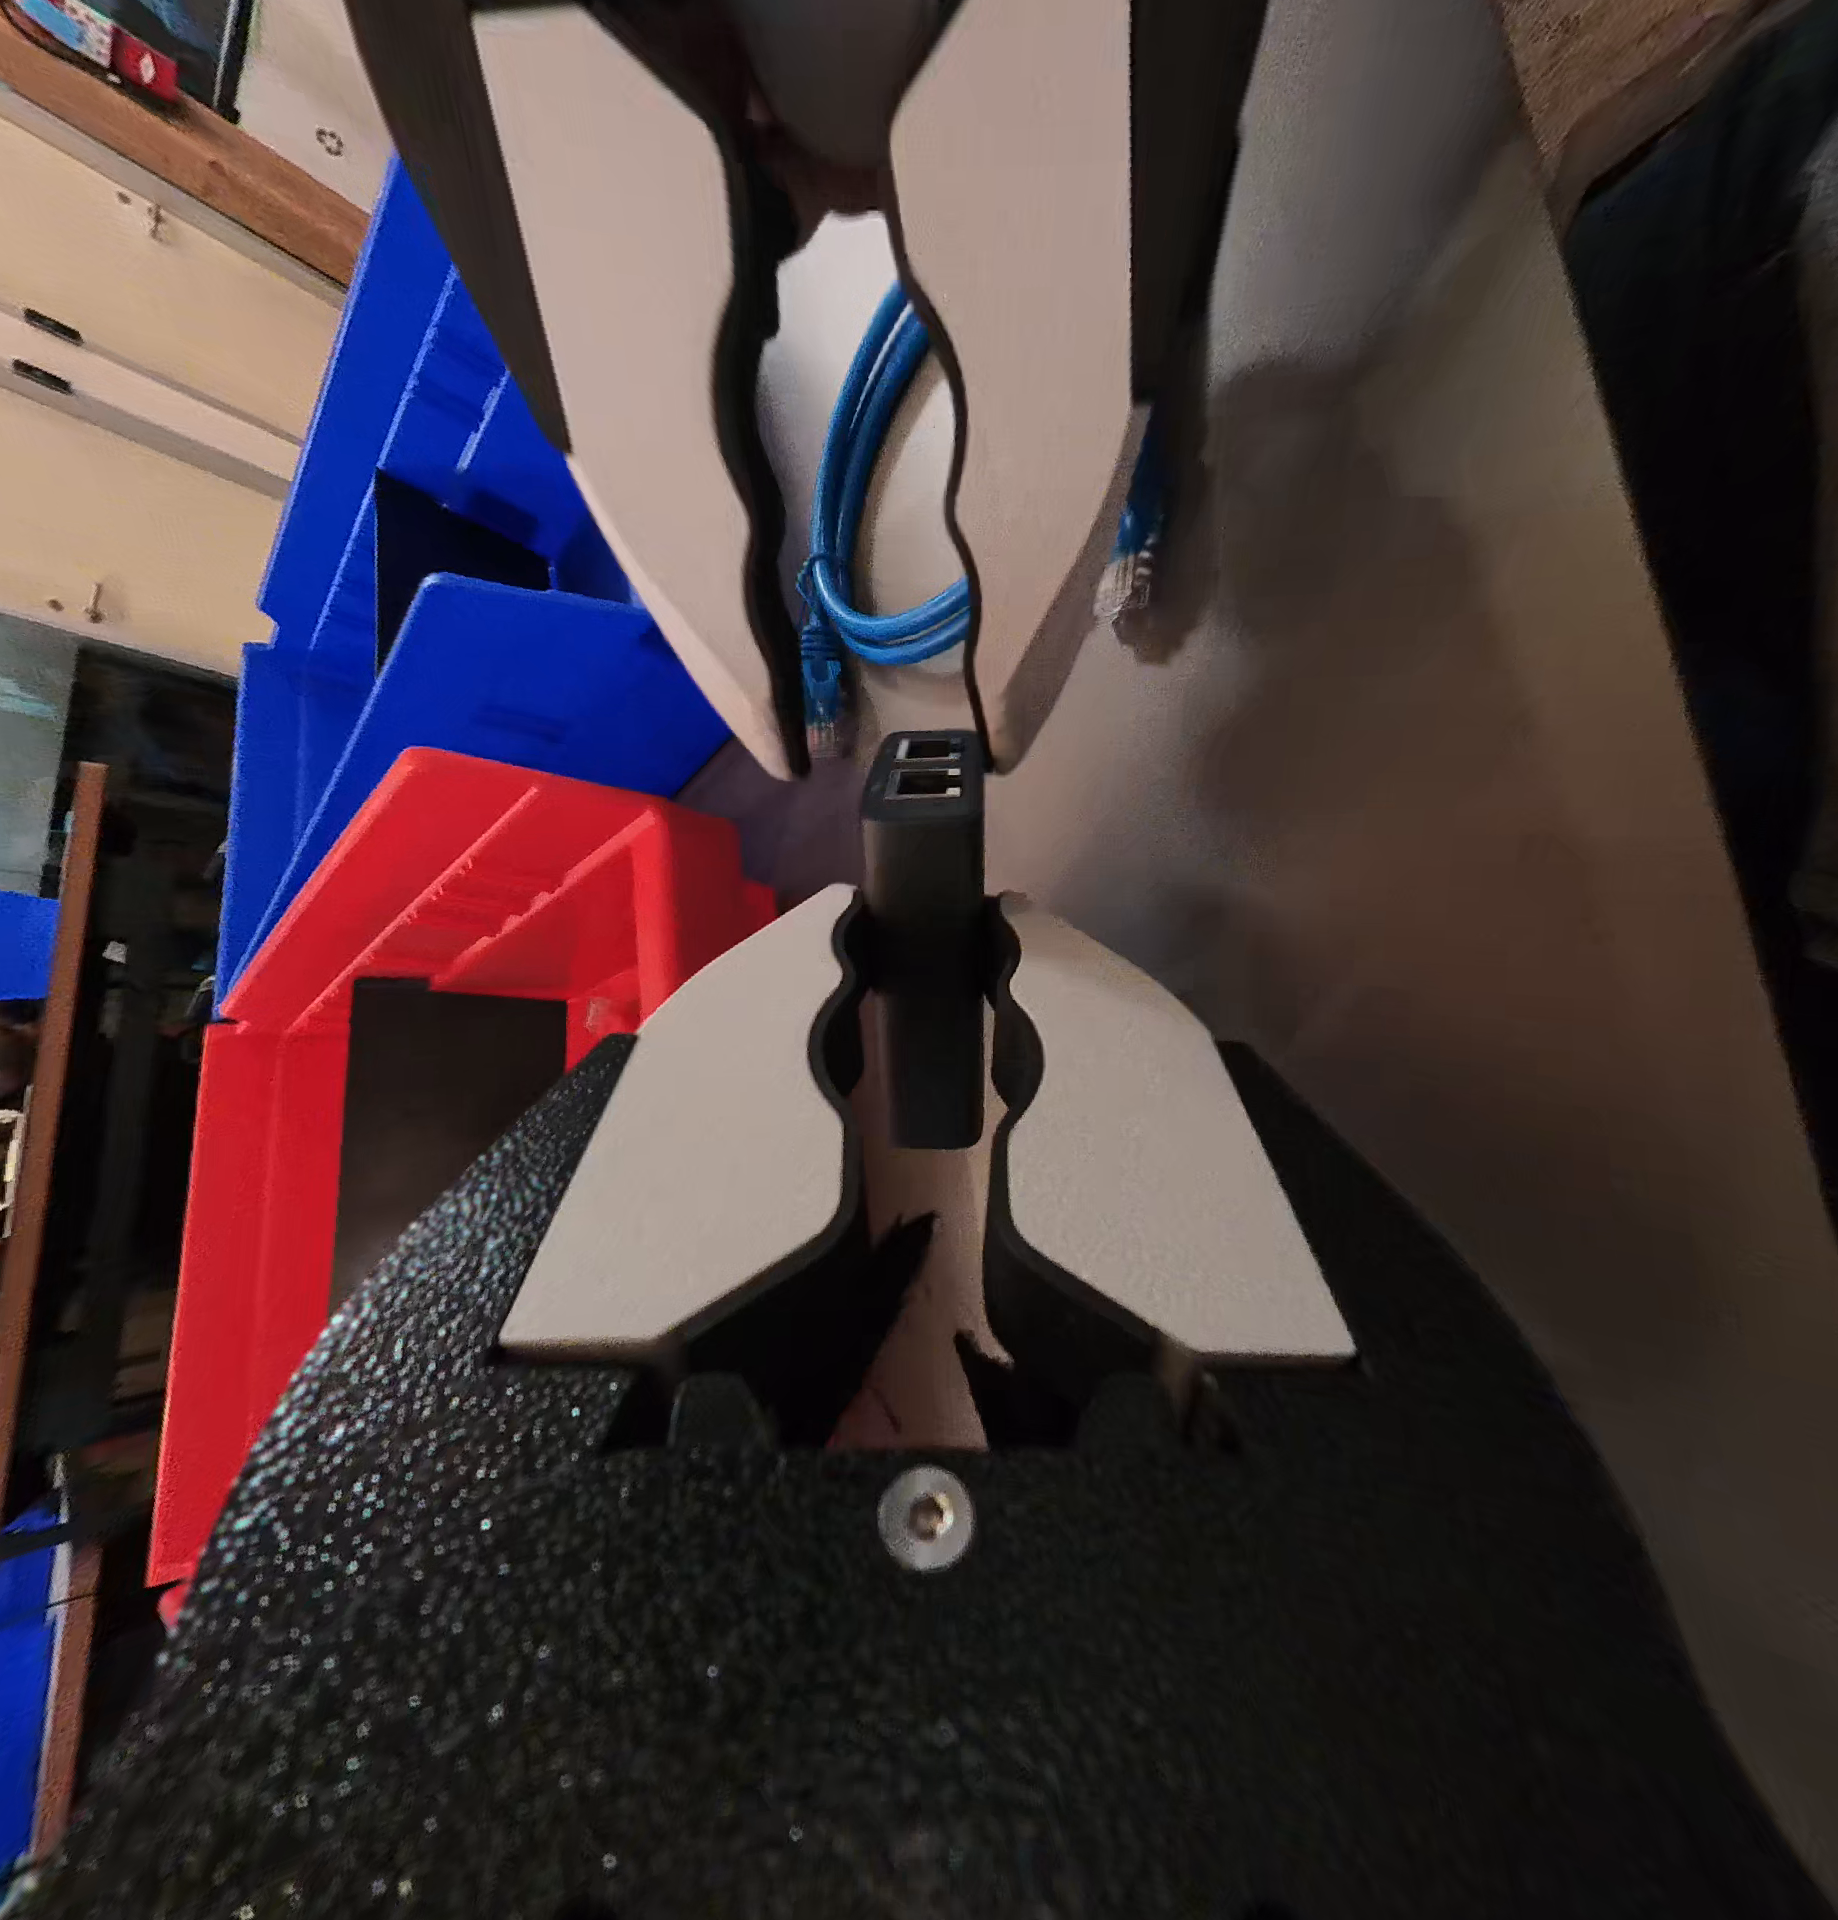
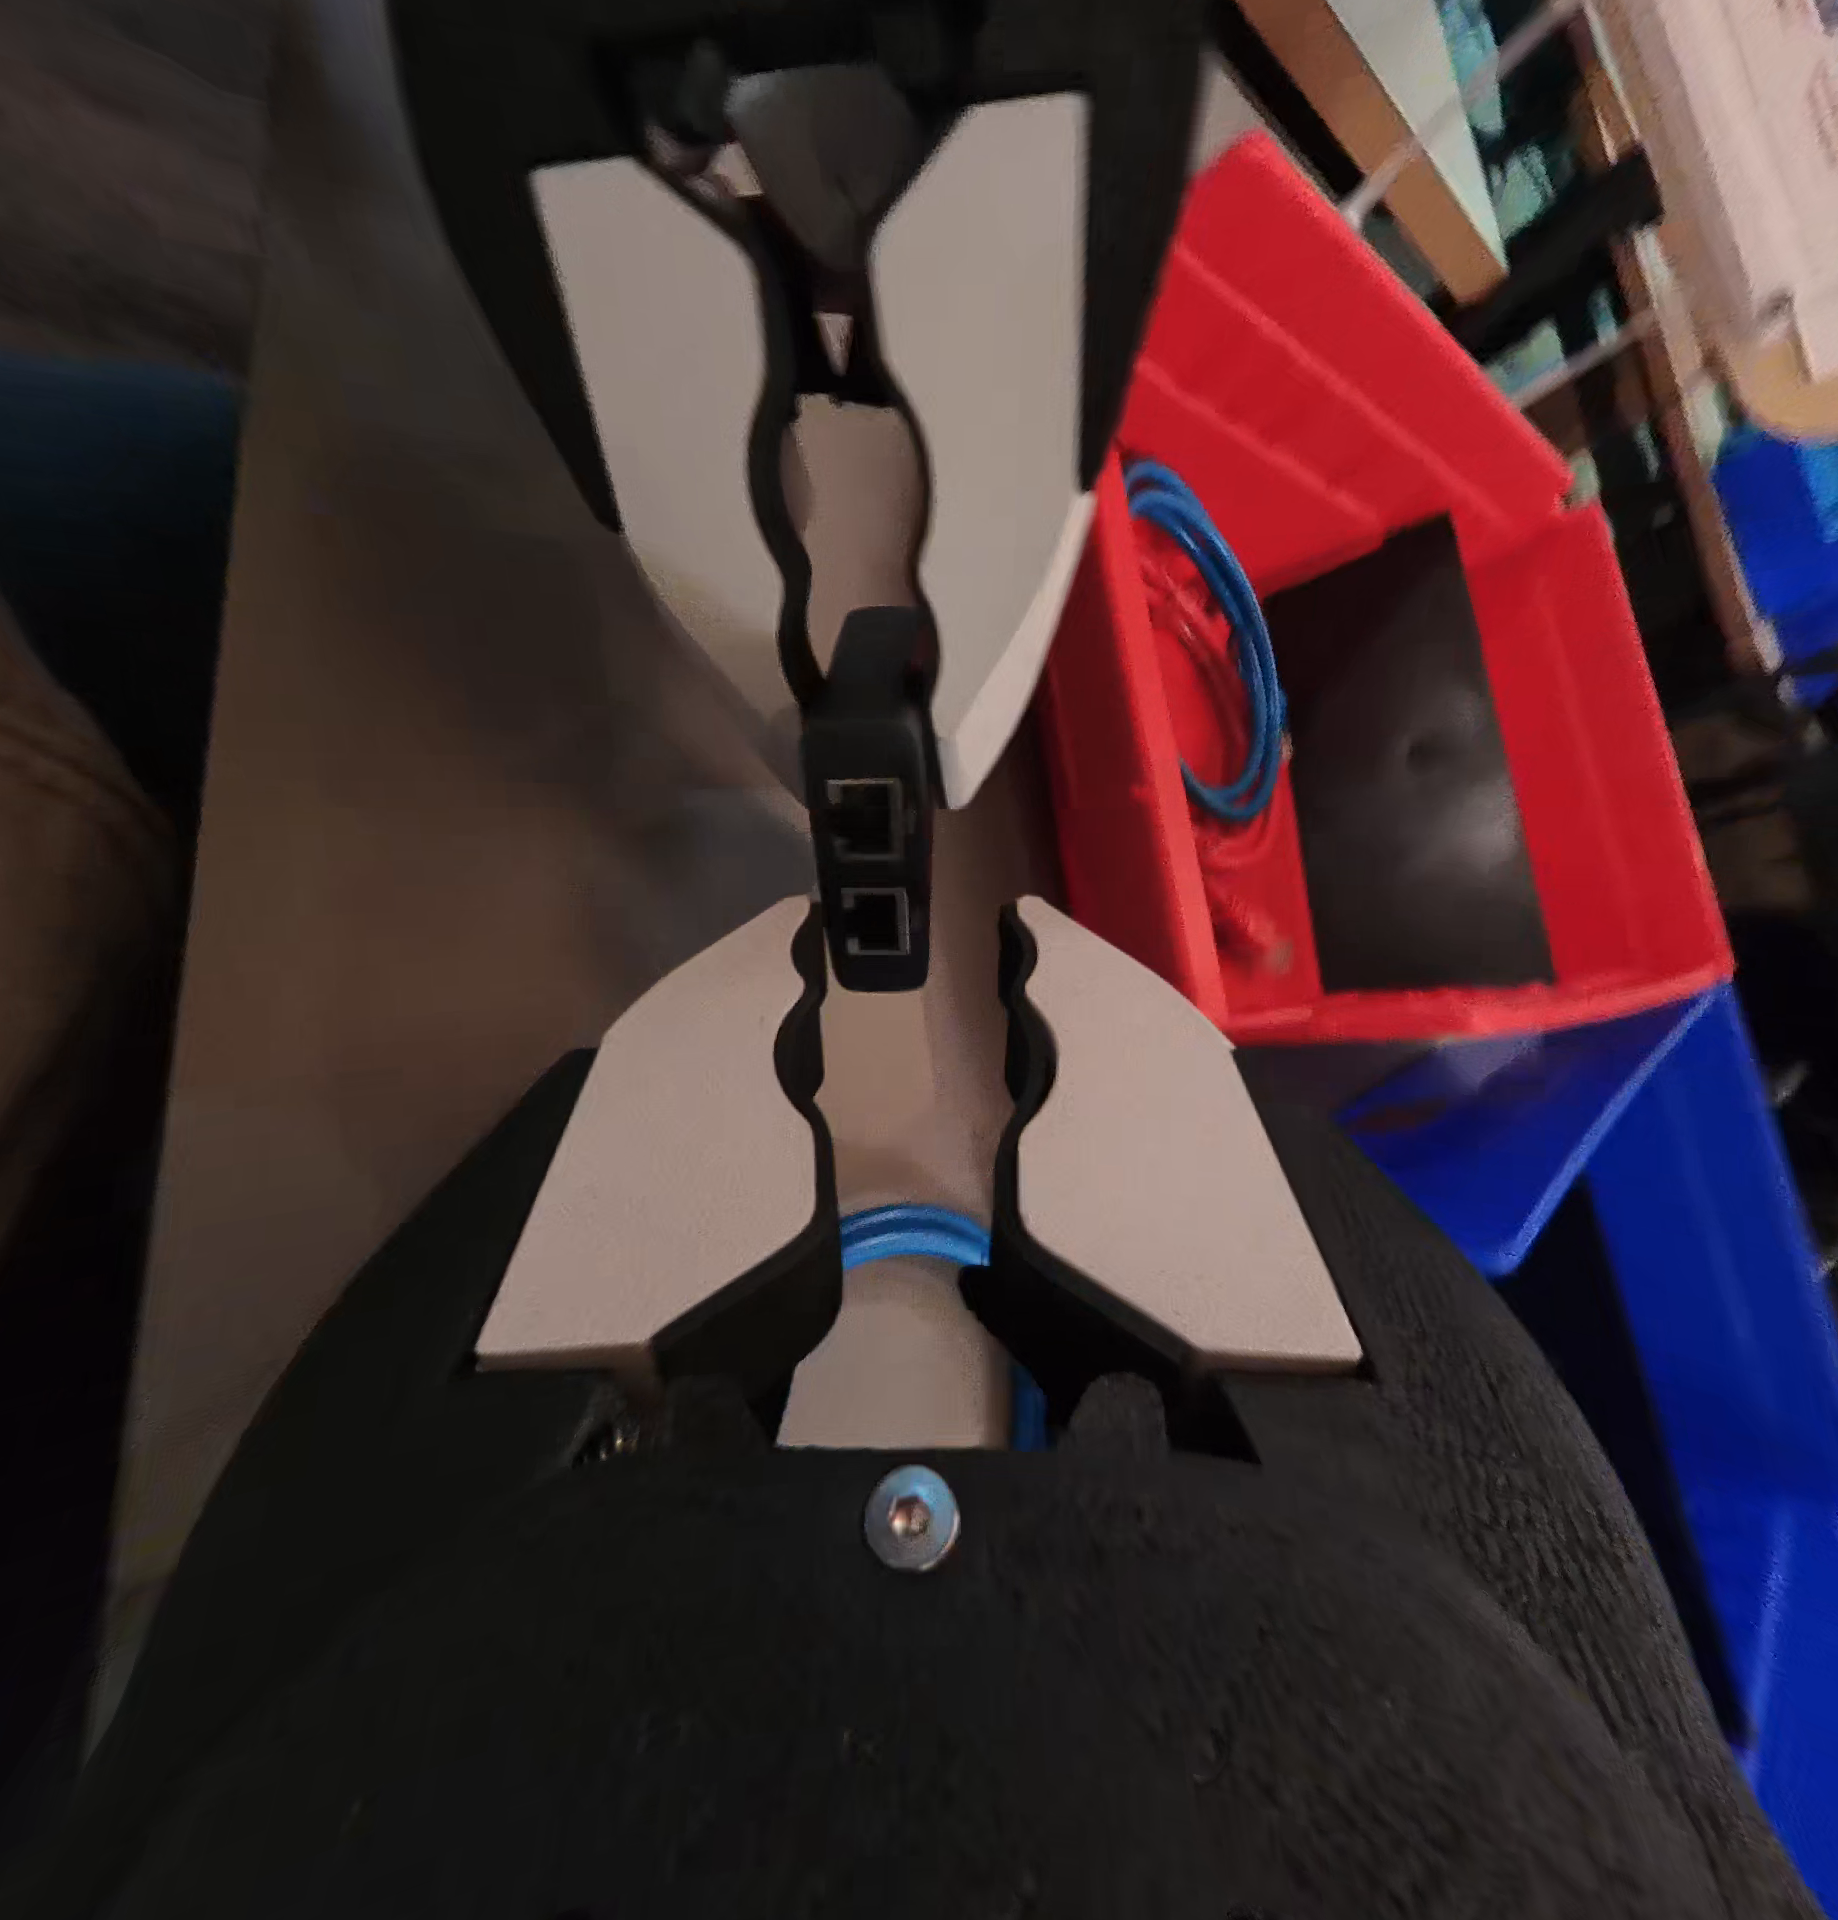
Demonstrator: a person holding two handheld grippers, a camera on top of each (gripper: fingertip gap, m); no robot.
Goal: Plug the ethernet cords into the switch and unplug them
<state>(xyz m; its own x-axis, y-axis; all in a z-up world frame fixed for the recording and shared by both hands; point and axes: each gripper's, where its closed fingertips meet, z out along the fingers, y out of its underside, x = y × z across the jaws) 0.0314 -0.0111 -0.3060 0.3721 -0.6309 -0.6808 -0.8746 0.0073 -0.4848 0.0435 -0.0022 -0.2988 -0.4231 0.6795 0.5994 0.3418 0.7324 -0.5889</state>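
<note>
My left gripper [image 1: 925, 904] is shut on a small black switch [image 1: 925, 862]. Both pads press its sides, and its two empty ports point away from me. My right gripper [image 1: 894, 769] faces it from the far side with its jaws apart. In the right wrist view the switch [image 2: 871, 821] hangs from the left gripper [image 2: 879, 727], and its port end reaches between my right gripper's [image 2: 910, 914] open fingertips. It is close to the left pad, with a clear gap to the right pad. A coiled blue ethernet cord [image 1: 873, 613] lies on the table beyond the switch and also shows under the right gripper [image 2: 910, 1236].
A second blue plug [image 1: 1138, 561] lies on the beige table [image 1: 1362, 831] to the right. A red bin [image 2: 1310, 416] holding another blue cord [image 2: 1237, 665] stands on a blue bin [image 2: 1621, 1143]. In the left wrist view, a red bin [image 1: 458, 883] and blue bins [image 1: 427, 468] line the left side. Left and right tips are no more than a few centimetres apart.
</note>
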